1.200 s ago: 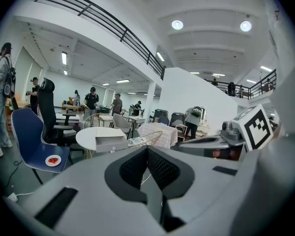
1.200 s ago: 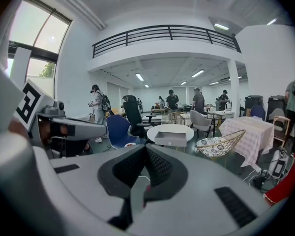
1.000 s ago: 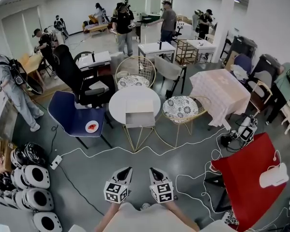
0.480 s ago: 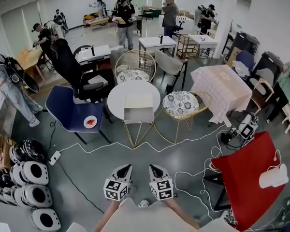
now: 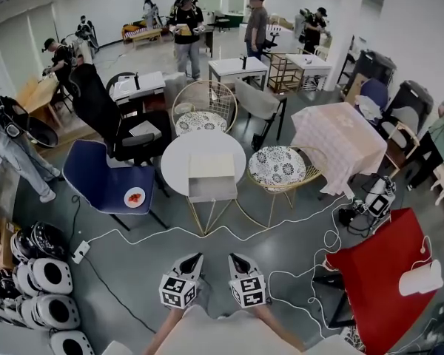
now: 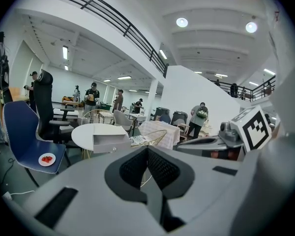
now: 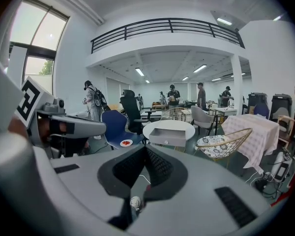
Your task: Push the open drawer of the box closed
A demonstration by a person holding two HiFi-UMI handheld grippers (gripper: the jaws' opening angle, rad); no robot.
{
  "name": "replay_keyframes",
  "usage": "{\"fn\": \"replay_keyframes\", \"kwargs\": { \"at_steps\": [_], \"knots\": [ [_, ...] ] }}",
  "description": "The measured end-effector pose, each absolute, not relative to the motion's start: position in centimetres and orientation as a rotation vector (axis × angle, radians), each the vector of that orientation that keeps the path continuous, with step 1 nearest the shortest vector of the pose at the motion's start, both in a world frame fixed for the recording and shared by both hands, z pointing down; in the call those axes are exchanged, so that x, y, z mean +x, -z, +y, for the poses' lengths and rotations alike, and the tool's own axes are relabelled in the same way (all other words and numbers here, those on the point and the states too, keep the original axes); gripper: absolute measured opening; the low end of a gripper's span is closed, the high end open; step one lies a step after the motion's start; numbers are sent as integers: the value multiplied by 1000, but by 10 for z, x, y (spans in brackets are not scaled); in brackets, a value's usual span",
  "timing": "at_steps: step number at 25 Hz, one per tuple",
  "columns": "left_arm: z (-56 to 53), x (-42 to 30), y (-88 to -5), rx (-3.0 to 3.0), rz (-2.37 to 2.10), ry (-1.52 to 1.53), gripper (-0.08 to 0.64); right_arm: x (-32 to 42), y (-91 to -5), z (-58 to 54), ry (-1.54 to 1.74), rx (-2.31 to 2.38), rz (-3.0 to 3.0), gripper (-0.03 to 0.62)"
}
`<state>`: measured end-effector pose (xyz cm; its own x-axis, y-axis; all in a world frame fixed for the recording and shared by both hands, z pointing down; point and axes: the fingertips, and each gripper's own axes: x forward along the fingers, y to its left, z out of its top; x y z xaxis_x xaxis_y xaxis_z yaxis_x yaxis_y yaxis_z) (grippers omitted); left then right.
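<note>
— Drawer (image 5: 212, 189): where does it lie relative to the jaws?
— It is seen pulled out of the box (image 5: 212, 164) on the round white desk (image 5: 176, 160). It lies straight ahead of both grippers and well apart from them, with open floor (image 5: 266, 242) between.

— How is its sliding axis oriented?
— The front panel is turned toward the operator. The axis is therefore judged to run directly away from the body, and a push would have to be applied along that line once the gap is closed.

— What is the state of each gripper?
— The left gripper (image 5: 194, 259) is held low, close to the body. Its jaws are closed with nothing between them. In its own view the drawer is seen to the left of the jaw line. The right gripper (image 5: 234, 259) is held beside it, likewise closed and empty. In its view the drawer is seen just right of the jaw line.

— Which gripper is nearer?
— Neither can be singled out. The drawer lies on the midline between the two.

— What is hidden or unclear?
— In both gripper views the box body is largely masked by the drawer. The extent of the drawer's opening cannot be judged exactly. A small knob on the front is made out only in the gripper views.
</note>
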<state>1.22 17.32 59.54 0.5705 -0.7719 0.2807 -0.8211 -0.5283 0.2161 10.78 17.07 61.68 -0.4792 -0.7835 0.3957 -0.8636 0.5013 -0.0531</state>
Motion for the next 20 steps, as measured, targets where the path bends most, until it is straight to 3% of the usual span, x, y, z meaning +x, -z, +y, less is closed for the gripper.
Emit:
{"fn": "replay_keyframes", "kwargs": {
  "at_steps": [20],
  "knots": [
    [-46, -69, -565, 2520, -1237, -186, 12, 26, -584, -46, -321, 1428, -2377, 15]
  ]
}}
